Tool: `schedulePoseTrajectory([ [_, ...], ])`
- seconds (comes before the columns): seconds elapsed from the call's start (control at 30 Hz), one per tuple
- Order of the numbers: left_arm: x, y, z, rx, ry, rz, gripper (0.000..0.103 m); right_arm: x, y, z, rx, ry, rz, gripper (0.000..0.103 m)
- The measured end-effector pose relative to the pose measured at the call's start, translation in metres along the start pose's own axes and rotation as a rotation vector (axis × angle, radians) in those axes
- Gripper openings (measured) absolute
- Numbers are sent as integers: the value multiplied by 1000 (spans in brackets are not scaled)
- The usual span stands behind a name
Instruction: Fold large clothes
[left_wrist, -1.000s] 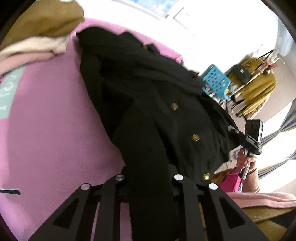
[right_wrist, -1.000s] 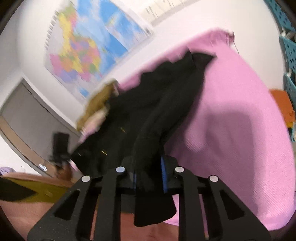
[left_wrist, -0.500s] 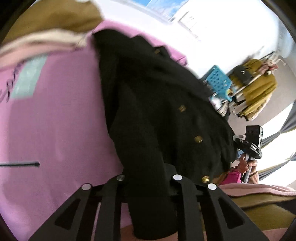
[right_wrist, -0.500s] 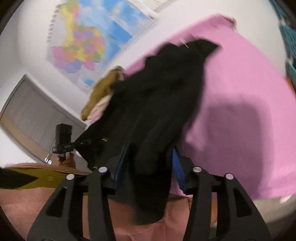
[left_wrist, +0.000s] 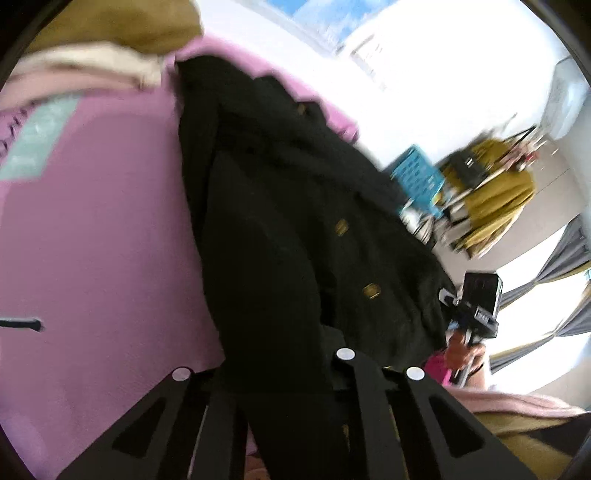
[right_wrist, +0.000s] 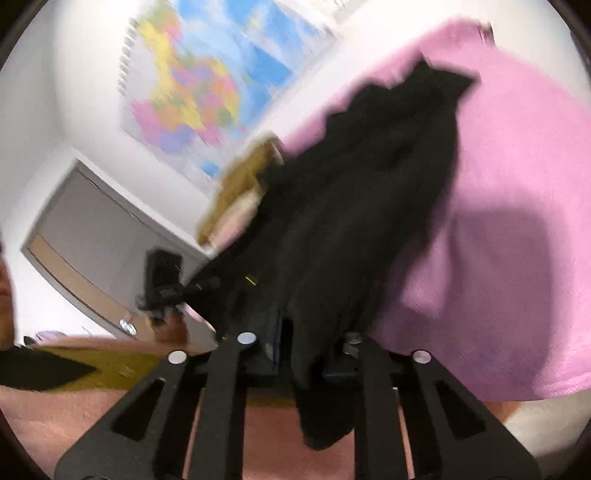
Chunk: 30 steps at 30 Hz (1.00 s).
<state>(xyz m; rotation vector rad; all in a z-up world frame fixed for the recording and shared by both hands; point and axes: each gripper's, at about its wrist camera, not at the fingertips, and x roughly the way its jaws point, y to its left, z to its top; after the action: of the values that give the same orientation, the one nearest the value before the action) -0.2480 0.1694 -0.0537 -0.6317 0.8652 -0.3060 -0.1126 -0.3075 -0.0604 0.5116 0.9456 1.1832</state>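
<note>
The black coat is lying stretched over the pink cover, its near hem pulled off the edge toward the person. The left tool is closing on a fold of that hem — cloth is filling the gap between its jaws and hanging below them. The right tool is also closing, with a thick bunch of the coat between its blue-lined jaws and a tail of fabric dangling under them. Each tool is showing in the other's view, well apart along the hem.

The coat is looking thick, woolly and fairly heavy: soft enough to drape and crease, yet bulky where layers are stacking. It is probably not going to slip easily, but its weight is likely to drag on a shallow pinch. The brass buttons are marking the front placket, a firmer strip that should be giving a surer hold than loose cloth. Taking a single layer at the hem corners, rather than a bunch, would be keeping the fold flatter.

A pile of tan and cream clothes is sitting at the far end of the cover, just beside the collar.
</note>
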Motion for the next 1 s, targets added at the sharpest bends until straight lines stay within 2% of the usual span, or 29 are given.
schedulePoseTrajectory([
  [0.07, -23, -11, 4, 20, -70, -24, 6, -22, 22, 6, -39, -96, 35, 11],
  [0.17, -50, -29, 9, 65, -145, -44, 6, -48, 53, 12, -114, -184, 52, 10],
  [0.27, -77, -46, 7, 114, -211, -81, 6, -67, 87, 10, -206, -248, 95, 10],
  [0.33, -91, -52, 2, 136, -241, -111, 6, -69, 99, 9, -234, -254, 127, 10],
  [0.43, -93, -40, -6, 109, -211, -126, 6, -59, 94, 4, -205, -216, 90, 11],
  [0.53, -78, -23, -11, 45, -156, -111, 6, -40, 70, -1, -100, -167, 55, 11],
  [0.67, -73, -17, -5, 13, -134, -128, 6, -38, 70, 2, -74, -185, 45, 11],
  [0.83, -74, -29, 28, 41, -117, -108, 6, -42, 77, 31, -79, -215, 43, 11],
  [1.0, -64, -38, 78, 55, -95, -96, 8, -33, 64, 83, -46, -233, 22, 13],
])
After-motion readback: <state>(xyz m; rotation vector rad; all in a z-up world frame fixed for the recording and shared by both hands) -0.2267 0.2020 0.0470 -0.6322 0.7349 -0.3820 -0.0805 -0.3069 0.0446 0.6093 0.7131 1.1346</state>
